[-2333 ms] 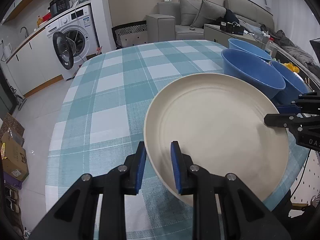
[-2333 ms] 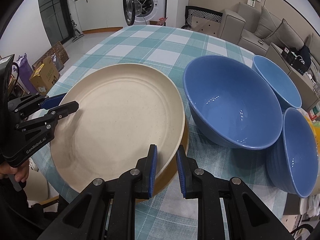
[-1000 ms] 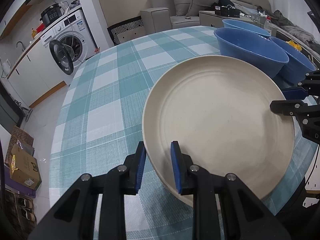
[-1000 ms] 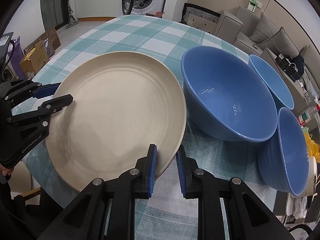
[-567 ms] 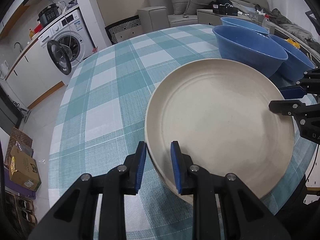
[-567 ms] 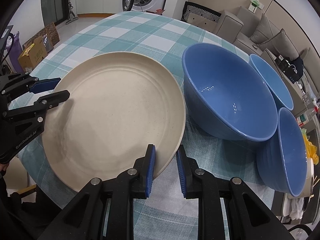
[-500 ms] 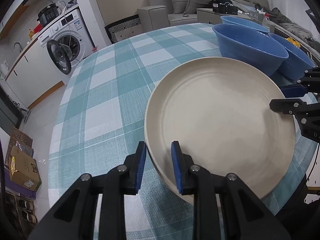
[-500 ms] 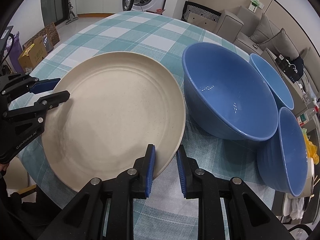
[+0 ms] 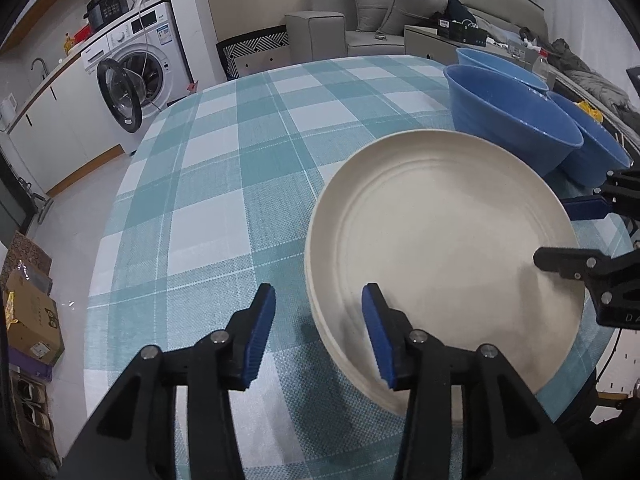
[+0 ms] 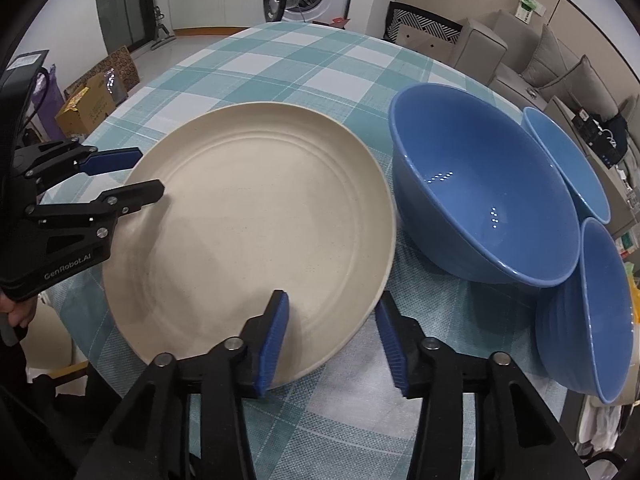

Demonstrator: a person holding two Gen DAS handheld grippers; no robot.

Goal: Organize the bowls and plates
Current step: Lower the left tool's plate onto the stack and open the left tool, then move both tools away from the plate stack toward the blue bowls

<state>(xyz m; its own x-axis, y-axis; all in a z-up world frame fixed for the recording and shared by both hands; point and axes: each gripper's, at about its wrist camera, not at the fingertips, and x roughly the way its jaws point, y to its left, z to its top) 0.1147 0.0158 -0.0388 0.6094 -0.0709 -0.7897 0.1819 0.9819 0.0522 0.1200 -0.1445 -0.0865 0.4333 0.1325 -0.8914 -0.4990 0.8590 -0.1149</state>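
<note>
The wide cream round plate (image 10: 256, 236) lies on the teal checked tablecloth (image 9: 224, 184), just beside the large blue bowl (image 10: 480, 196). The left gripper (image 9: 318, 332) and the right gripper (image 10: 332, 340) are both opening; each straddles the plate rim, but the pads do not press it. This looks like the release step. Next, both grippers should probably back away and go to the bowls

plate (image 10: 256, 224) on table (image 10: 304, 60), 3 bowls (image 10: 480, 200) right

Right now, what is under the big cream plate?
The checked tablecloth lies under the plate. A second rim line on its left edge may be another plate, but the top plate covers it, so I cannot tell.
</note>
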